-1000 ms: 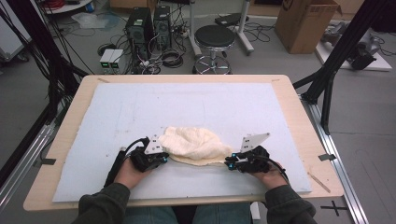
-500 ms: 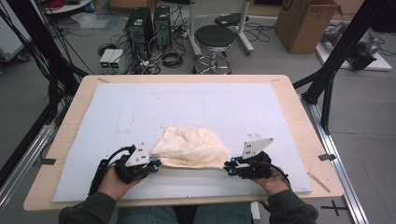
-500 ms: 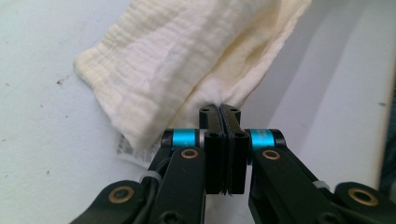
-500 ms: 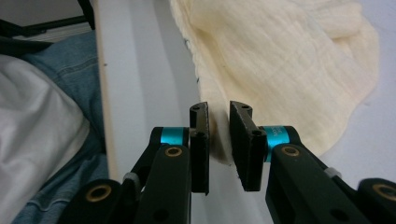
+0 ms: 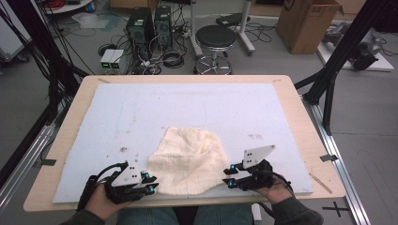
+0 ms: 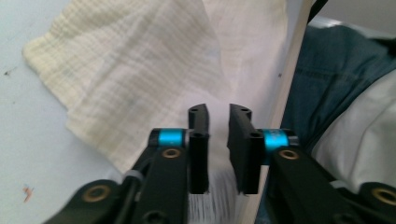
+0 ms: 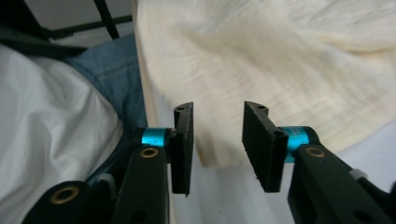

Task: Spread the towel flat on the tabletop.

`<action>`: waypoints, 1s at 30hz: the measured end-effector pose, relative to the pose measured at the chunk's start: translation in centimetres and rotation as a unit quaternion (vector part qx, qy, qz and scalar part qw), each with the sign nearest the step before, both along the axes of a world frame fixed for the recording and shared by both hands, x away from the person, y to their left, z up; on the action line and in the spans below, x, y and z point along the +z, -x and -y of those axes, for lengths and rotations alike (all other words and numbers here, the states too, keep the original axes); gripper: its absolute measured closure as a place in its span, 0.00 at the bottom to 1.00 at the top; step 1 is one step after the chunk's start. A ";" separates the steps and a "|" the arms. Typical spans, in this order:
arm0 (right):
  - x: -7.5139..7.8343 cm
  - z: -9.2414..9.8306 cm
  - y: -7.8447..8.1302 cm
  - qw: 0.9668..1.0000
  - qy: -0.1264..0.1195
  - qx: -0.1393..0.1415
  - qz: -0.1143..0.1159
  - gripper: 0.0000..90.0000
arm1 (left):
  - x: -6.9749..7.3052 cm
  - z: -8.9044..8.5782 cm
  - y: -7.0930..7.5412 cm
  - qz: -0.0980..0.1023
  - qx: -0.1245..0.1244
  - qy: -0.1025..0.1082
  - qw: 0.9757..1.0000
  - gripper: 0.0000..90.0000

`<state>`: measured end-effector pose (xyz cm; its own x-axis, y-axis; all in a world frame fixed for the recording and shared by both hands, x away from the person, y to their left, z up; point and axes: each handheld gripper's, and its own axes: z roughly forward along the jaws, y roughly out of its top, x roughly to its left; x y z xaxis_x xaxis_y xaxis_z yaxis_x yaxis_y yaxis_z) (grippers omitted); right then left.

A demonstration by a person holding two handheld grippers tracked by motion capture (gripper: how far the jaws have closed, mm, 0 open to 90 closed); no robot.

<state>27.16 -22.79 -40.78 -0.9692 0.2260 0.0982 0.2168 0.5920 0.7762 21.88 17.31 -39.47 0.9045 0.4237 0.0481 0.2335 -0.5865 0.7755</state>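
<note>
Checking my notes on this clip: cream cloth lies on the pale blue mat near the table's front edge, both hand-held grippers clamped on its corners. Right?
Not clamped. Both gripper views show open jaws with nothing pinched; they have just been opening. The cream cloth lies free on the pale blue mat, left hand-held gripper and right hand-held gripper beside it.

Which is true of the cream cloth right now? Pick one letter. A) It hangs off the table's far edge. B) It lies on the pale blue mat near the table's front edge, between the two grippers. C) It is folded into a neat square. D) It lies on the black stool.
B: the cream cloth lies rumpled on the pale blue mat at the front edge, with the left gripper and the right gripper on either side of it.
</note>
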 end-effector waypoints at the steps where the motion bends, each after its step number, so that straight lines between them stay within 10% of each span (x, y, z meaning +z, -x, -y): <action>1: 0.3 0.2 -0.2 1.000 -0.006 -0.004 0.001 0.68 | 0.0 0.0 0.0 0.000 0.000 0.000 1.000 0.78; 14: 1.6 -0.8 -9.4 0.993 0.003 -0.117 0.022 0.67 | 1.0 1.7 -9.1 -0.002 0.073 0.073 0.995 0.66; 21: 0.2 -2.8 -13.3 0.990 0.022 -0.139 0.015 0.66 | -1.9 2.6 -15.0 -0.018 0.141 0.048 0.989 0.65; 30: -2.8 -4.3 -15.1 0.991 0.038 -0.128 -0.029 0.71 | -4.1 3.0 -16.5 -0.039 0.152 0.010 0.988 0.70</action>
